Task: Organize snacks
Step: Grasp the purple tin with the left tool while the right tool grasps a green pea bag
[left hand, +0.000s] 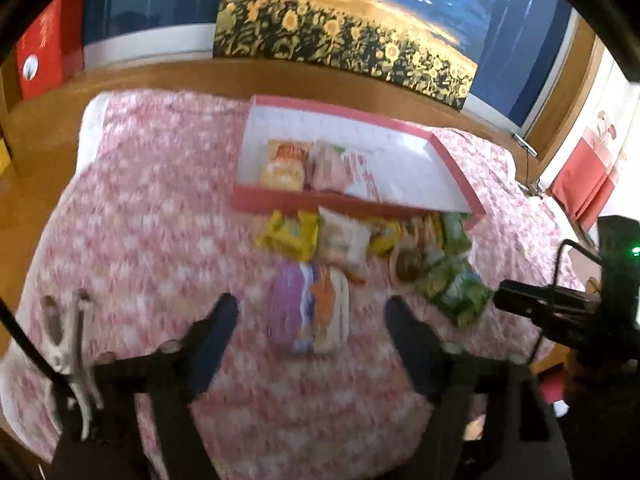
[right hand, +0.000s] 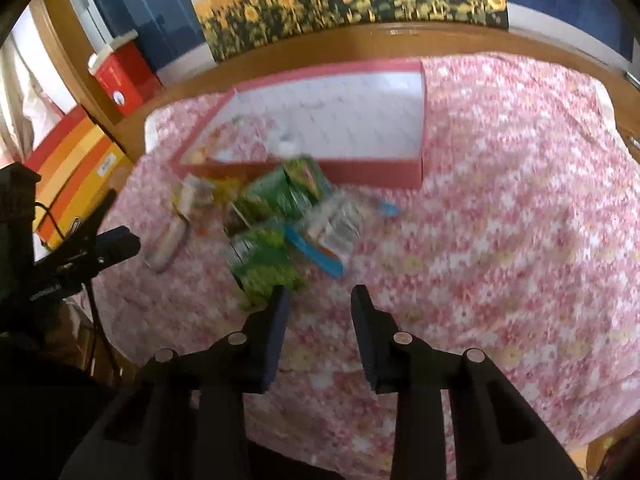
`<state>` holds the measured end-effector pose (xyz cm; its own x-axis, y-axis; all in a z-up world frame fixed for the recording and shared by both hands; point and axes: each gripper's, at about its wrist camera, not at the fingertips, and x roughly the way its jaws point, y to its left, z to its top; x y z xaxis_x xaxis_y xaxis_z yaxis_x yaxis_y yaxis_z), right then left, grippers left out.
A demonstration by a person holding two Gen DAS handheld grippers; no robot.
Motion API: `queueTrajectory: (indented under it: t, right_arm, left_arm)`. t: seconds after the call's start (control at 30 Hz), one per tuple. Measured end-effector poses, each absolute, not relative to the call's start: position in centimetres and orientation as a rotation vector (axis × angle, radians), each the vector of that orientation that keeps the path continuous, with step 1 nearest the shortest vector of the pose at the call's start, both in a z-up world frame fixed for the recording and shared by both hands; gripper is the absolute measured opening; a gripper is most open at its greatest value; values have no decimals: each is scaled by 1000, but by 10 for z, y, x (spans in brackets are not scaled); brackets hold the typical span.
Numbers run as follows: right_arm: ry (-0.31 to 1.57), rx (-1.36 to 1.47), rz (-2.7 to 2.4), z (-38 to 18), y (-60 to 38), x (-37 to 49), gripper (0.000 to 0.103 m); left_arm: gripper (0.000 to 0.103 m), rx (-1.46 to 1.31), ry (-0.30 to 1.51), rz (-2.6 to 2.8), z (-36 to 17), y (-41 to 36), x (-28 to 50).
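Covering most of a wooden table [left hand: 48,128], a pink floral cloth [left hand: 160,208] carries a shallow pink box [left hand: 360,204] with a pale lining, and a loose pile of snack packets [left hand: 360,248] lies on the cloth just in front of its near wall. Two packets already lie inside the box at its left end. A purple and orange packet [left hand: 308,312] lies nearest, between the spread fingers of the left gripper [left hand: 312,312], which holds nothing. The right gripper [right hand: 320,292] has its jaws partly apart and empty, just beside a green packet [right hand: 264,260]. Behind the table hangs a sunflower-field picture [left hand: 340,28] against a blue wall, with a red box [left hand: 44,48] standing at the far left edge. Both views are motion-blurred.
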<state>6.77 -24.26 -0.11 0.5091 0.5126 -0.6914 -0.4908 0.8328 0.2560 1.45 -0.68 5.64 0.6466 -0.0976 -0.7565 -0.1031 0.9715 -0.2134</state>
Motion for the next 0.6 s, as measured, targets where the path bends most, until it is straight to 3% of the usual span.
queueTrajectory:
  t: [0.07, 0.13, 0.3, 0.57, 0.6]
  right_arm:
    - [828, 40, 600, 2, -244, 68, 34]
    - [823, 54, 599, 4, -243, 68, 35]
    - [818, 77, 675, 7, -236, 70, 59]
    - [831, -70, 743, -6, -187, 77, 59]
    - [837, -75, 737, -8, -185, 80, 50]
  left_arm:
    - [80, -228, 933, -11, 46, -7, 28]
    - [50, -224, 1004, -26, 35, -8, 37]
    - [52, -192, 1016, -99, 34, -18, 36]
    - [52, -217, 1031, -26, 36, -5, 7]
    - [52, -231, 1031, -8, 37, -1, 4]
